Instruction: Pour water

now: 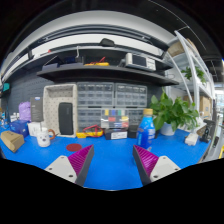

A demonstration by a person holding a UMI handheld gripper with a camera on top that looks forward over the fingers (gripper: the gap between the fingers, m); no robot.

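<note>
A bottle with blue contents and a yellow cap stands upright on the blue surface, beyond the right finger and slightly to its right, well apart from it. Just right of the bottle sits a leafy green plant. The tool is wide open and holds nothing; its two fingers, each with a magenta pad, rest low over bare surface with only blue between them. Beyond the left finger a small red object lies on the surface. Further left stand a white cup and a purple container; their details cannot be made out. A brown box lies at the far left. Along the back, a cabinet of small drawers stands against the wall, with small colourful items at its foot. A dark shelf runs above, carrying a grey box.
</note>
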